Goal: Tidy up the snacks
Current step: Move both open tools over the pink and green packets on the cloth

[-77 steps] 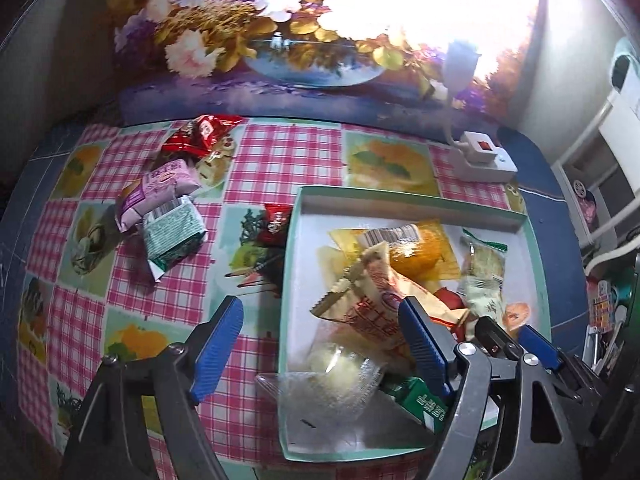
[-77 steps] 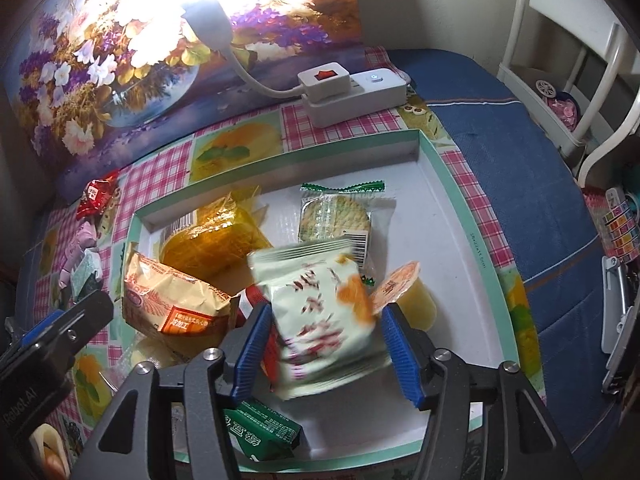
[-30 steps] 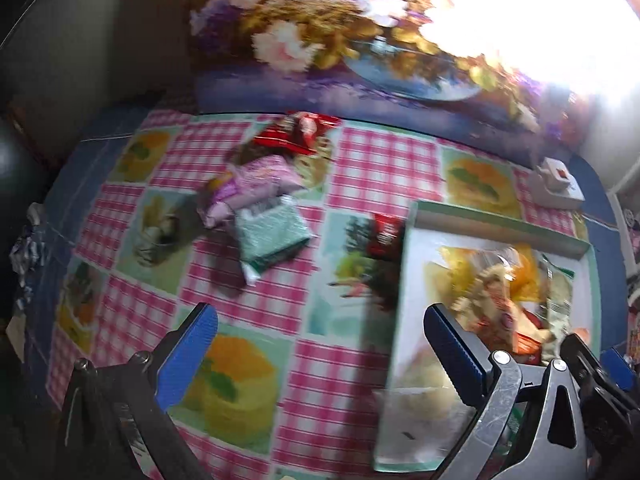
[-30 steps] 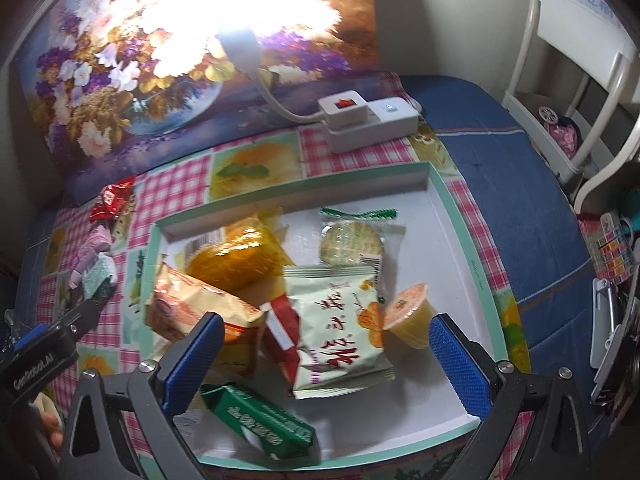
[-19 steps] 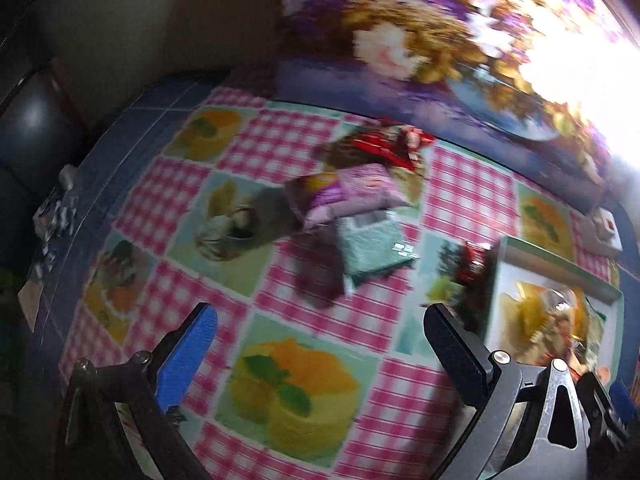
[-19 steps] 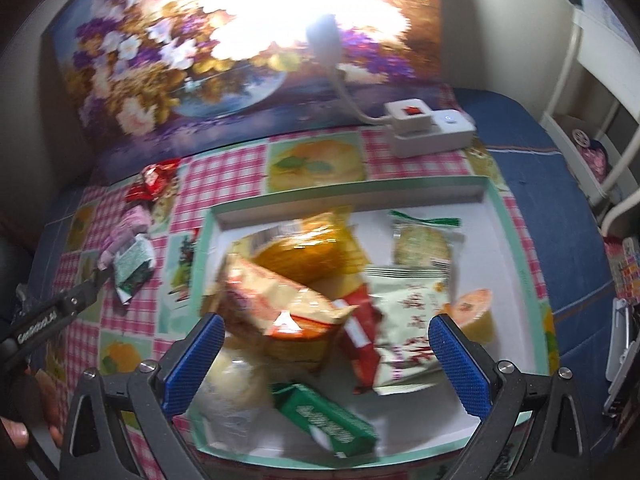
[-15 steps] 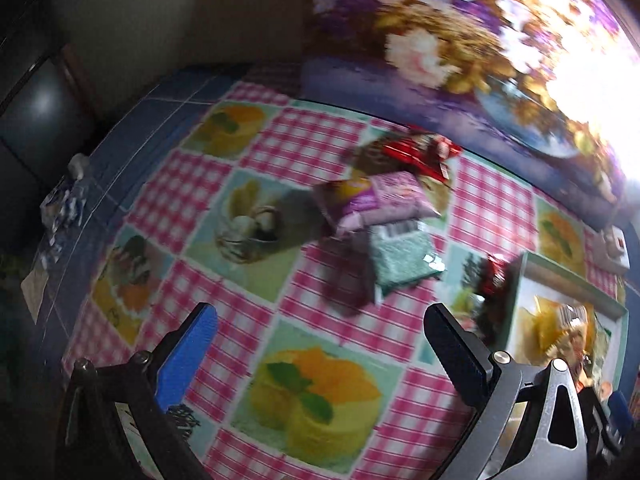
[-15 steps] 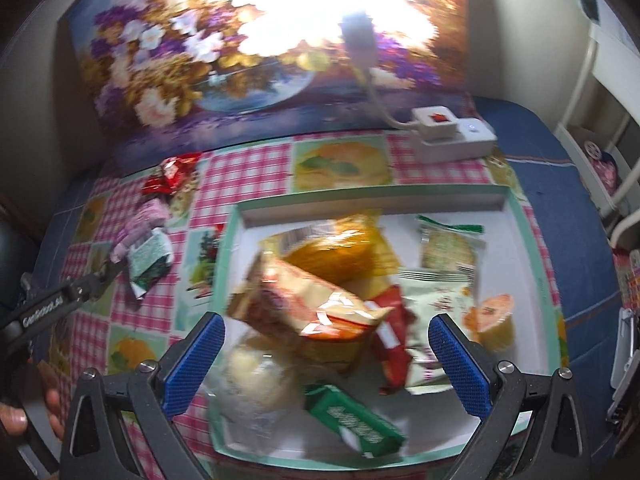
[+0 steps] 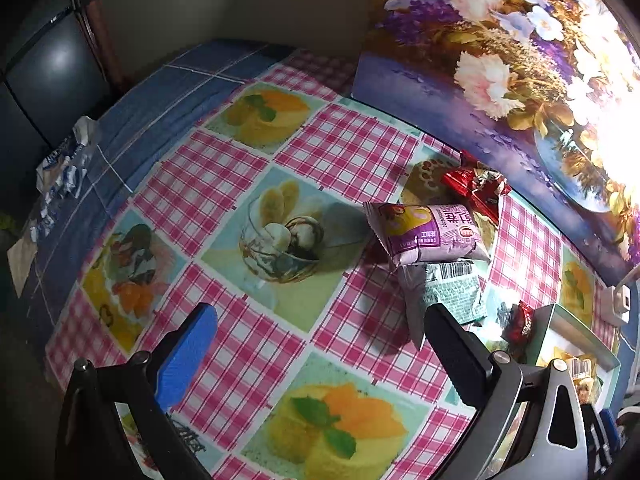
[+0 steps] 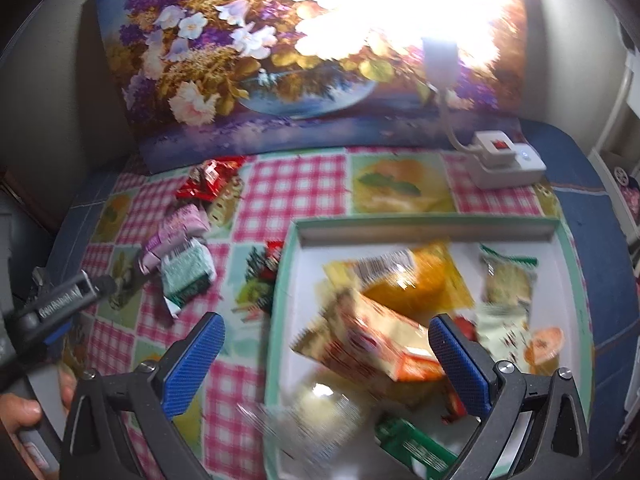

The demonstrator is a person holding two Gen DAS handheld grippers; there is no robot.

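Left gripper (image 9: 316, 344) has swung away from the tray (image 10: 420, 226) and out over the checked cloth (image 9: 352, 148); jaws wide apart, nothing between them. It now faces the loose snacks: purple pack (image 9: 426, 232) lying on the green pack (image 9: 444, 290), red pack (image 9: 476, 186) just behind, small red candy (image 9: 520, 322) beside the tray's left wall. Right gripper (image 10: 326, 354) has let go of the white-green pack (image 10: 506, 326), which now lies in the tray by the jelly cup (image 10: 544, 346); jaws spread, empty, hovering over the tray's near-left part, view blurred. Judgement: one drop-off finished, four snacks left outside; left side looks set to fetch the purple or green pack next.
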